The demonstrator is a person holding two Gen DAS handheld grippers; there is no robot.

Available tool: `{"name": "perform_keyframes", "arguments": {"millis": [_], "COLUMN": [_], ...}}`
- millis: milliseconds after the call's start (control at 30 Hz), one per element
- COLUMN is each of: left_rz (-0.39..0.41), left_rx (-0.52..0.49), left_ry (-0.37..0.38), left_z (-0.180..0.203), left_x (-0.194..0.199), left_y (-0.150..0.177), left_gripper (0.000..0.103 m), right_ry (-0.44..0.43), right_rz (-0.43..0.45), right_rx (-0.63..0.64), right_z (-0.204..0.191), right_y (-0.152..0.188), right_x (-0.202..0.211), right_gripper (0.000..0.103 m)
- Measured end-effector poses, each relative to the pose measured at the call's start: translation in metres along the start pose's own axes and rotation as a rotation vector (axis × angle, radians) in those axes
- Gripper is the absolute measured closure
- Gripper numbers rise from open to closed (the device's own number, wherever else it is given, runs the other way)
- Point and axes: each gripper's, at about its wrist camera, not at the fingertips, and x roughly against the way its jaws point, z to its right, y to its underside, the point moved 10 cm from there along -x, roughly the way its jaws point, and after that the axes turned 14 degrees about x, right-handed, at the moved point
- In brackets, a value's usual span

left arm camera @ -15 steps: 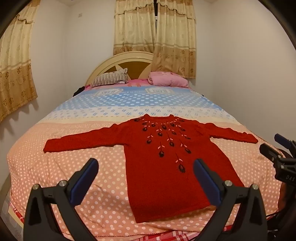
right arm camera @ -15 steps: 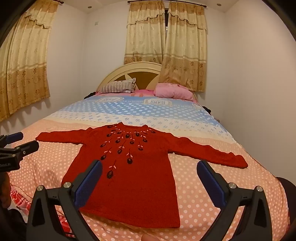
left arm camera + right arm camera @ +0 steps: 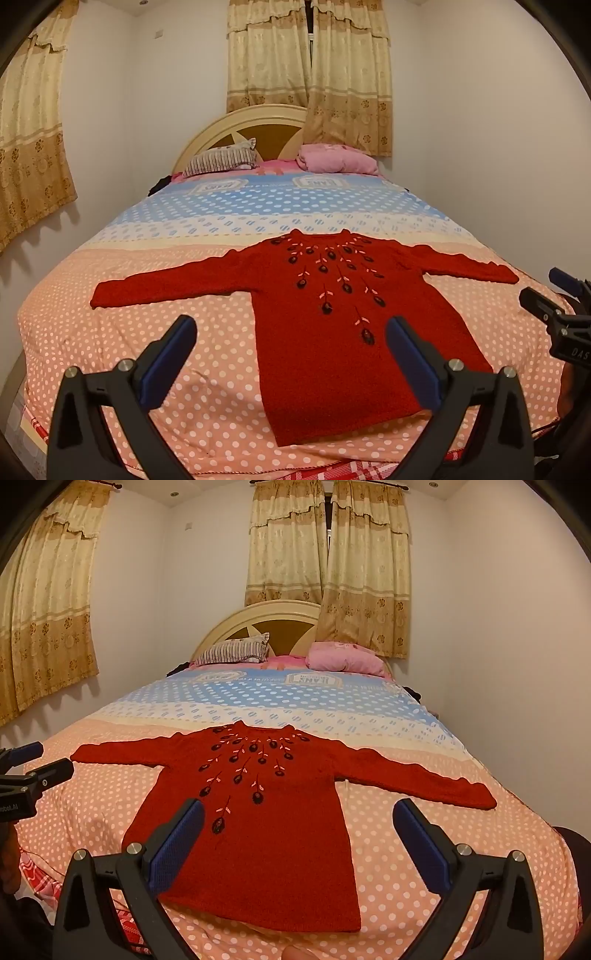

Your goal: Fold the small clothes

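Note:
A small red knitted sweater (image 3: 332,332) (image 3: 266,830) with dark embroidered flowers lies flat on the bed, front up, both sleeves spread wide, its hem toward me. My left gripper (image 3: 291,350) hovers over the hem's left part, open, nothing between its blue pads. My right gripper (image 3: 299,834) hangs over the hem's right part, also open and empty. Each gripper shows at the edge of the other's view: the right gripper (image 3: 554,302) and the left gripper (image 3: 29,771).
The bed (image 3: 184,332) has a polka-dot cover, peach near me and blue farther back. A striped pillow (image 3: 221,160) and a pink pillow (image 3: 336,160) lean at the headboard. Walls close in on both sides; curtains (image 3: 310,74) hang behind.
Both views have shifted only slightly; the sweater lies unmoved and both grippers stay open.

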Motion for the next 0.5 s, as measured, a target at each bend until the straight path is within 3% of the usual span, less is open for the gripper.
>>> {"name": "perform_keyframes", "arguments": {"millis": [500], "left_rz": [-0.015], "left_rx": [-0.012], "left_ry": [-0.005], "left_z": [0.0004], "left_x": [-0.0051], "left_y": [0.0057], "left_gripper": [0.0], "right_ry": [0.002], "right_rz": [-0.03], "right_rx": [-0.028], "right_z": [-0.0046], "right_y": [0.0106], "right_x": [-0.013], "right_gripper": [0.001]}}
